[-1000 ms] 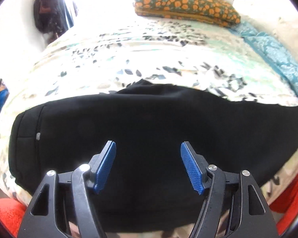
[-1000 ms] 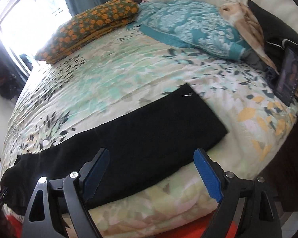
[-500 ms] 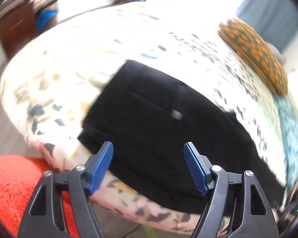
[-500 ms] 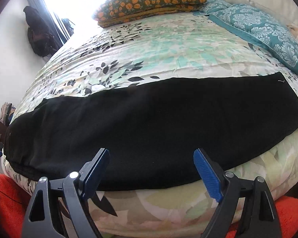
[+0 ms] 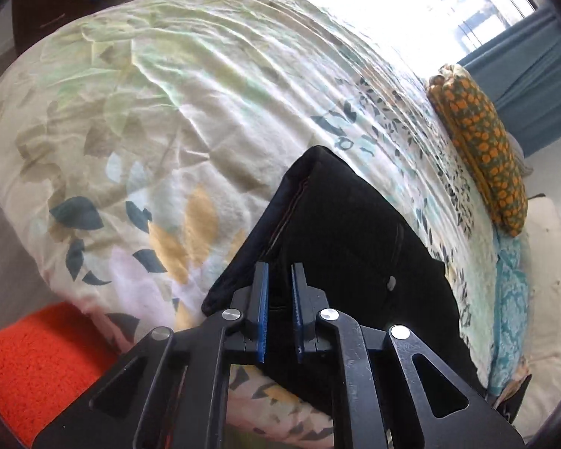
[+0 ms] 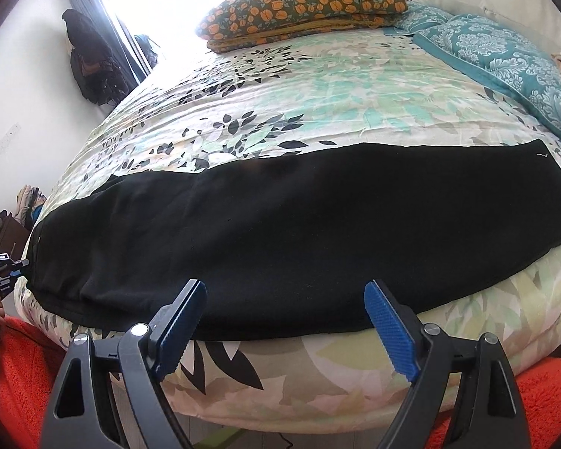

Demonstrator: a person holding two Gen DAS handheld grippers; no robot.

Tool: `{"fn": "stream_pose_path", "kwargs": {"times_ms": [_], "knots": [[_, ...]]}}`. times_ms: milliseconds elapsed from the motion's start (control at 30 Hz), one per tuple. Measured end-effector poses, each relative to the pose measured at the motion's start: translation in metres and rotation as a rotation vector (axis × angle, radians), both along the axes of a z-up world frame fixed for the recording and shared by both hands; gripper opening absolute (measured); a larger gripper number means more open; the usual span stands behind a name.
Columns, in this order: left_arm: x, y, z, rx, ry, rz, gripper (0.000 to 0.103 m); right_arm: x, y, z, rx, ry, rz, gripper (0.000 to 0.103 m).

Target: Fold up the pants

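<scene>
Black pants [image 6: 280,232] lie flat and folded lengthwise along the near edge of the bed [image 6: 318,93], waistband to the left, hems to the right. In the left wrist view my left gripper [image 5: 279,292] is closed to a narrow gap on the near corner of the waistband of the pants [image 5: 340,232]. It also shows at the far left of the right wrist view [image 6: 3,265]. My right gripper [image 6: 286,318] is wide open and empty, held just off the front edge of the bed near the middle of the pants.
A floral duvet covers the bed. An orange-patterned folded blanket [image 6: 306,7] and a teal pillow [image 6: 505,63] lie at the far side. An orange rug [image 5: 30,359] lies on the floor beside the bed. Dark bags hang by the window [image 6: 89,63].
My left gripper swung to the waistband end and closed on its near corner. My right gripper stayed open and shifted from the hem end towards the middle of the pants.
</scene>
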State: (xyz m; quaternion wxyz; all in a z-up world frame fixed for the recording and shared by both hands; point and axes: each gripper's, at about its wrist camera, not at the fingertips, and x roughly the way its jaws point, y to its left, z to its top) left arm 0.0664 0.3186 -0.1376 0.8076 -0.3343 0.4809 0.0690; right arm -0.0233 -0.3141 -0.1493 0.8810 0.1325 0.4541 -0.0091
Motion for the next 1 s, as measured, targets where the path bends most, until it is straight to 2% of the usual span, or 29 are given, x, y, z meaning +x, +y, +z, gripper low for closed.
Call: {"fn": "stream_pose_path", "kwargs": {"times_ms": [67,200,267,367,467,600,700,733,767,800,833,933,967,1000], "knots": [[-0.016,0.003,0.013,0.016,0.027,-0.048,0.009,-0.003,-0.001,0.002,-0.013,-0.014,-0.009,0.086],[-0.013,-0.002,0.0,0.147,0.127,-0.09,0.009,0.002,0.008,-0.004,-0.035,-0.004,0.032,0.087],[-0.003,-0.005,-0.008,0.202,0.163,-0.095,0.007,0.009,0.017,-0.007,-0.044,-0.002,0.076,0.086],[0.005,-0.009,-0.007,0.295,0.164,-0.082,0.007,0.015,0.039,-0.002,-0.072,-0.04,0.166,0.086],[0.009,-0.012,-0.009,0.371,0.194,-0.081,0.002,0.024,0.06,0.003,-0.05,-0.09,0.253,0.087],[0.007,-0.006,-0.014,0.367,0.238,-0.043,0.001,0.051,0.098,-0.003,0.001,-0.108,0.369,0.086],[-0.006,-0.007,0.005,0.369,0.195,-0.035,0.003,0.054,0.132,-0.004,-0.021,-0.073,0.58,0.084],[-0.011,-0.011,0.014,0.381,0.173,-0.045,0.006,0.048,0.138,-0.002,0.001,-0.07,0.645,0.083],[-0.017,-0.015,0.022,0.388,0.15,-0.054,0.023,0.041,0.141,-0.001,0.023,-0.073,0.693,0.08],[-0.022,-0.021,0.029,0.391,0.124,-0.061,0.036,0.033,0.145,-0.001,0.018,-0.076,0.723,0.08],[-0.026,-0.027,0.034,0.389,0.094,-0.065,0.054,0.029,0.151,-0.004,-0.012,-0.072,0.745,0.08],[-0.025,-0.054,0.04,0.355,0.01,-0.119,0.057,0.031,0.177,-0.018,-0.119,-0.058,0.786,0.072],[-0.02,-0.064,0.038,0.346,0.002,-0.148,0.057,0.033,0.185,-0.021,-0.151,-0.068,0.8,0.062],[-0.016,-0.073,0.037,0.343,0.001,-0.173,0.057,0.037,0.194,-0.024,-0.193,-0.082,0.812,0.046]]}}
